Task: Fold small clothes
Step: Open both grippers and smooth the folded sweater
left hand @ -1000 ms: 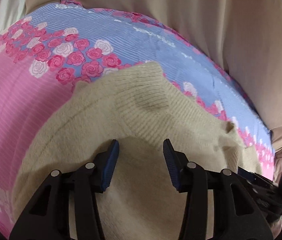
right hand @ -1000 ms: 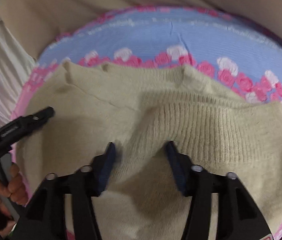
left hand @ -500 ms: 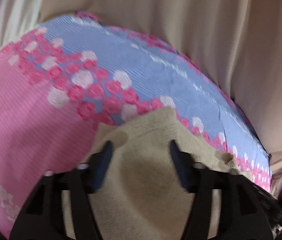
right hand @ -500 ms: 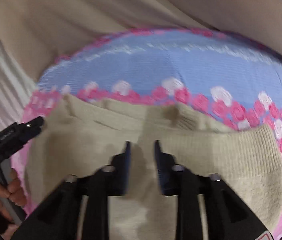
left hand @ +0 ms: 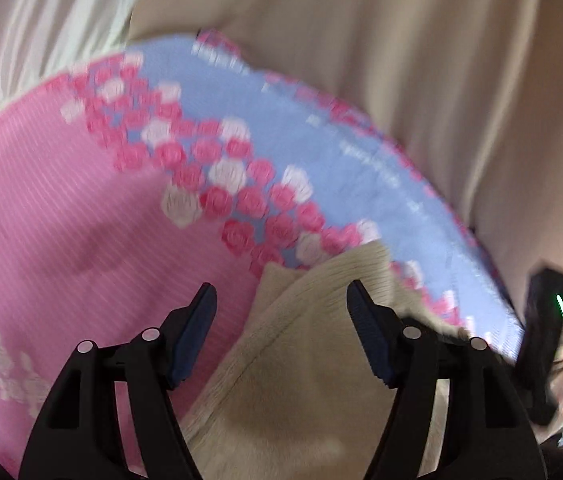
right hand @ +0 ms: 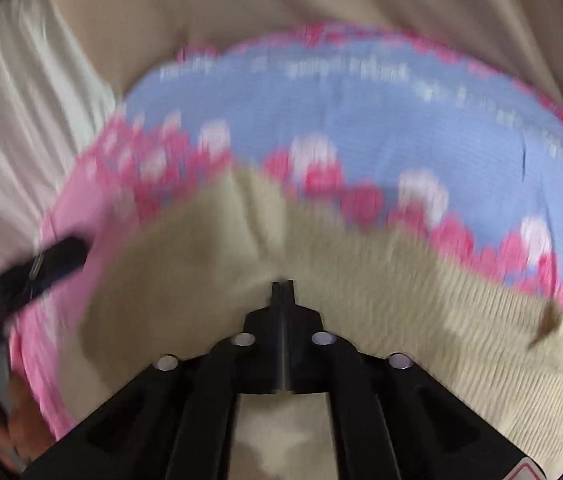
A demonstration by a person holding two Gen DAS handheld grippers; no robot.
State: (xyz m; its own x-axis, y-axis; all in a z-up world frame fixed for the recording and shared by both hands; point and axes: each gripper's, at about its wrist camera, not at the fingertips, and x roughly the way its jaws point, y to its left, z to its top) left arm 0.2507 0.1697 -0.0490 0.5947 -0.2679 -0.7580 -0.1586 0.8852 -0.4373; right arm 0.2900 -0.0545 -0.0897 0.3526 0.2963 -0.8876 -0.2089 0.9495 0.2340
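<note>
A small beige knit garment (left hand: 305,360) lies on a pink and blue flowered cloth (left hand: 61,220). In the left wrist view my left gripper (left hand: 281,320) is open, its jaws wide apart over the garment's left edge, holding nothing. In the right wrist view the garment (right hand: 421,292) spreads across the lower frame. My right gripper (right hand: 282,286) has its jaws closed together, pressed into a pinched fold of the beige knit. The left gripper shows blurred at the left edge (right hand: 41,268) of that view.
The flowered cloth (right hand: 361,120) covers the work surface, with a beige curtain (left hand: 401,60) behind it and white fabric (right hand: 13,120) at the left. The right gripper's body shows at the right edge (left hand: 541,340) of the left wrist view.
My right gripper closed from wide open onto the knit. My left gripper stayed open and shifted left toward the garment's edge. Both views tilted up and the garment sits lower in frame.
</note>
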